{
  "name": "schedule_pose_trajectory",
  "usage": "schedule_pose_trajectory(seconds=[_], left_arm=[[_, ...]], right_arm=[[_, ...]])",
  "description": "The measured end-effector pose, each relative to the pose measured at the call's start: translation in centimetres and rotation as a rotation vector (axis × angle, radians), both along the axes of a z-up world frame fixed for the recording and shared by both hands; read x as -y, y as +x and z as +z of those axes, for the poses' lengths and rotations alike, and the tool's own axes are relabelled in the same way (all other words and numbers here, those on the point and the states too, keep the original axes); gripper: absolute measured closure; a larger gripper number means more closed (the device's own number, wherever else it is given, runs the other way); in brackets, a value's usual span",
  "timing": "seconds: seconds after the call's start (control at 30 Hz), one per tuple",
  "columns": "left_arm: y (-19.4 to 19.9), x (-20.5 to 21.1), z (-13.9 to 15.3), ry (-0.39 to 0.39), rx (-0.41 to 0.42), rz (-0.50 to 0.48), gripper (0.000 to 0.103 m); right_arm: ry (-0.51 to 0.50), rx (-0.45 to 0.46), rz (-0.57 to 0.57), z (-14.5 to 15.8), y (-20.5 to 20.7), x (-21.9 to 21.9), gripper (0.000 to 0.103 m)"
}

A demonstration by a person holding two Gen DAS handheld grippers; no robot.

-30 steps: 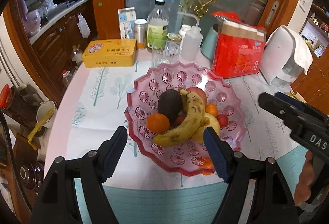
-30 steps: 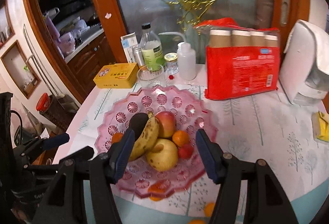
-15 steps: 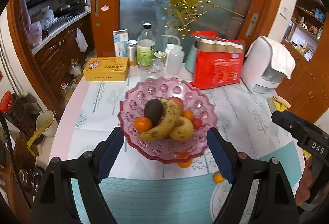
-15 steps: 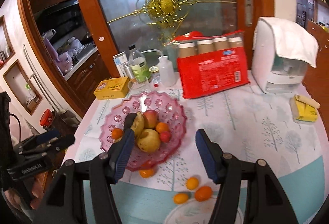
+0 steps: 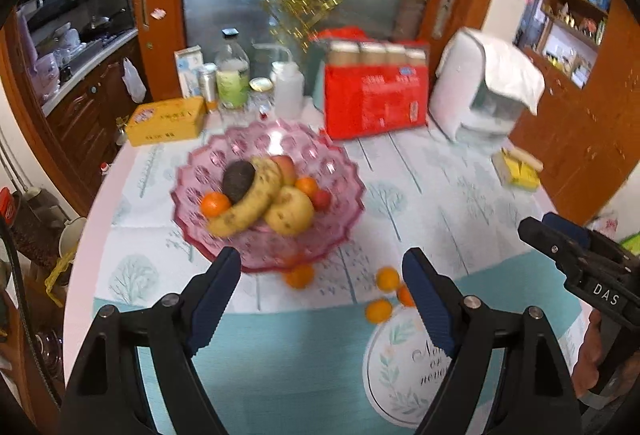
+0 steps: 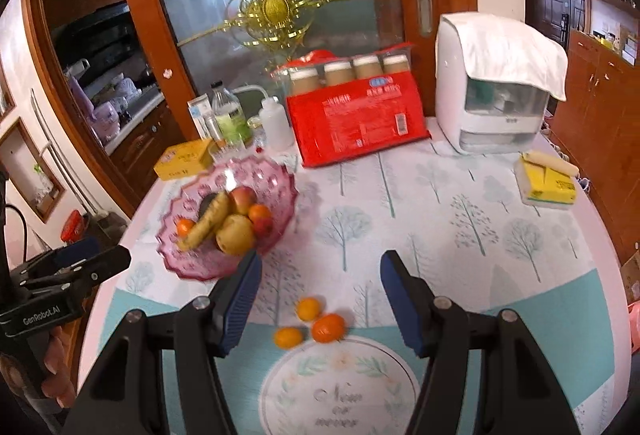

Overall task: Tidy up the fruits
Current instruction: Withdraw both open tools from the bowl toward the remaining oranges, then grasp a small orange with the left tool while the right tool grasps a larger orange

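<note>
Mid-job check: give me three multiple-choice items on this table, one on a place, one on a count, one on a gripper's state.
1. Where is the banana?
A. in the pink bowl
B. on the round mat
C. beside the yellow box

2. How many small oranges lie loose between the right gripper's jaws in its own view?
A. one
B. three
C. six

3. The right gripper is
A. shut on an orange
B. shut on the banana
C. open, holding nothing

Answers: 1 A, it lies across the bowl's fruit; 2 B, three sit by the round mat; 3 C, its pads touch nothing.
</note>
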State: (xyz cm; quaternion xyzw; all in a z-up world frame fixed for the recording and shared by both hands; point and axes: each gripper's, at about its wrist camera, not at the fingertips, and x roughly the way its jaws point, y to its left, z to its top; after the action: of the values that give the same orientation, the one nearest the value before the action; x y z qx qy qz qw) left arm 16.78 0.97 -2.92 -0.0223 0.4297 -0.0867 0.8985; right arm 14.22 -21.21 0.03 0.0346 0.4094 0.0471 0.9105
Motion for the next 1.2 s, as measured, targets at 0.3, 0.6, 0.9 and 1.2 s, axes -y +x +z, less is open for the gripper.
schedule_pose_trajectory(seconds=[0.3,0.6,0.9,1.2], left_arm=[[-0.8,4.5,-6.5,0.061,-0.115,-0.046,0.021],[0.4,6.3,-13.6,0.078,-0.202,-0.062,0.021],[2.1,7.2,-18.3,0.069,-0.296,-0.067,0.021],[2.8,7.0,-19.1,0.069,-0.312,-0.06,0.021]], right_arm=[[-0.047,-0.092,0.021,-5.2,-1.3,1.4,0.041],[-0.016,-0.217,0.063,-11.0,0.0,1.9,0.041],[-0.003,-0.299,0.115,-15.2,2.4,0.4,0.041],[0.013,-0.339,0.146,-17.2,4.3,-0.6,0.041]])
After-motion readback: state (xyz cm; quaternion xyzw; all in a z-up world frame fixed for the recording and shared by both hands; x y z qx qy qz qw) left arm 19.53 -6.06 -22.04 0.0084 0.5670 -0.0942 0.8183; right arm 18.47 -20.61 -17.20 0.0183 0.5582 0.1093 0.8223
